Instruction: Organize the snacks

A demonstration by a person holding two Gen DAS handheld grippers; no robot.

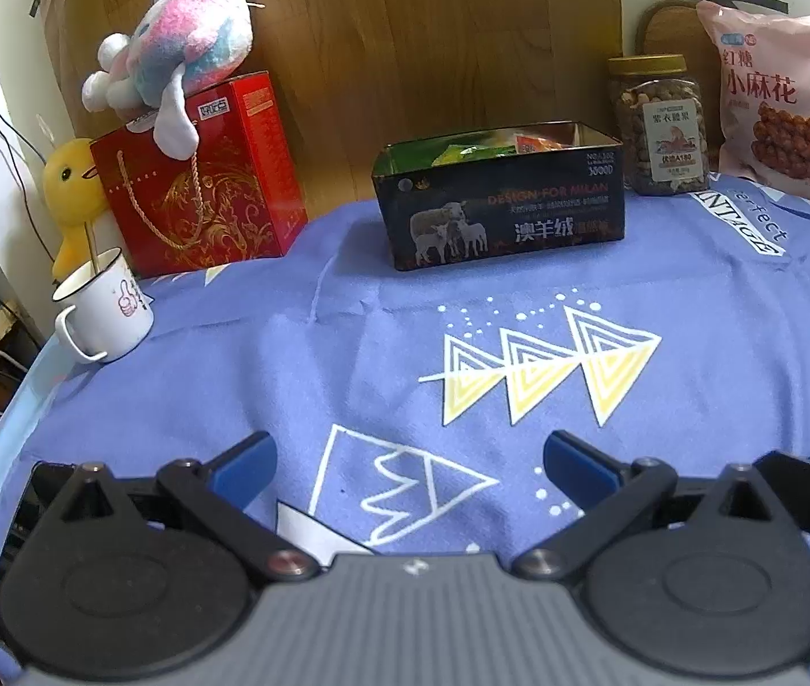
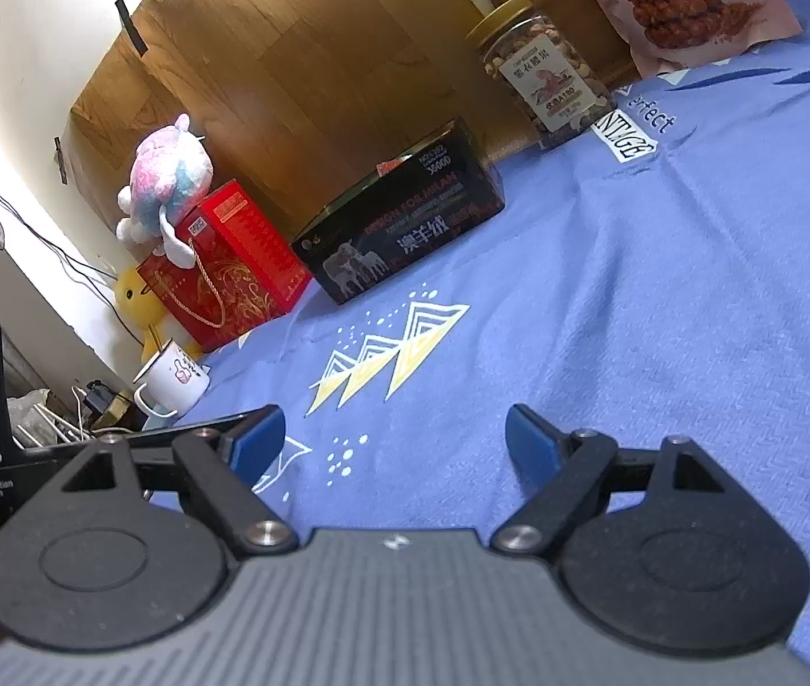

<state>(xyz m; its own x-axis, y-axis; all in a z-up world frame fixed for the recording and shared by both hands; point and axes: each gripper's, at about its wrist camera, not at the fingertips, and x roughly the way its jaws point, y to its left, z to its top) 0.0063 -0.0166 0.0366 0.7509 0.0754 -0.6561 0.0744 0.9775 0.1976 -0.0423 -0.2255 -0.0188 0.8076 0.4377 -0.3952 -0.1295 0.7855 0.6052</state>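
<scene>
Two grippers: the left gripper [image 1: 409, 466] and the right gripper [image 2: 393, 437] both hover low over the blue tablecloth [image 1: 347, 320], each with its blue fingers spread wide and nothing between them.
Progress: judged near its end or between picks; some snack packets already lie in the tin, and no loose snack shows on the bare cloth in front of either gripper.
Snack tin: one black open-topped tin [image 1: 499, 197] printed with sheep, at 12 o'clock from the left gripper and at about 11 o'clock from the right gripper, well apart from both.
Packets in the tin: at least one green [image 1: 456, 153] and one orange [image 1: 536, 143]; the full count cannot be told, since the wall of the tin hides most of them.
Nut jar: one clear jar with a gold lid [image 1: 659, 126], just beside the tin at 1 o'clock, standing upright.
Snack bag: one pink bag of twisted dough snacks [image 1: 787, 108], at 2 o'clock, leaning at the back edge.
Left to do: possibly the jar and the bag, if they count; this is a guess.
Other things at 10 o'clock: one red gift bag [image 1: 204, 183], one pastel plush toy [image 1: 187, 51] on top of it, one yellow duck toy [image 1: 70, 188], one white enamel mug [image 1: 104, 308].
</scene>
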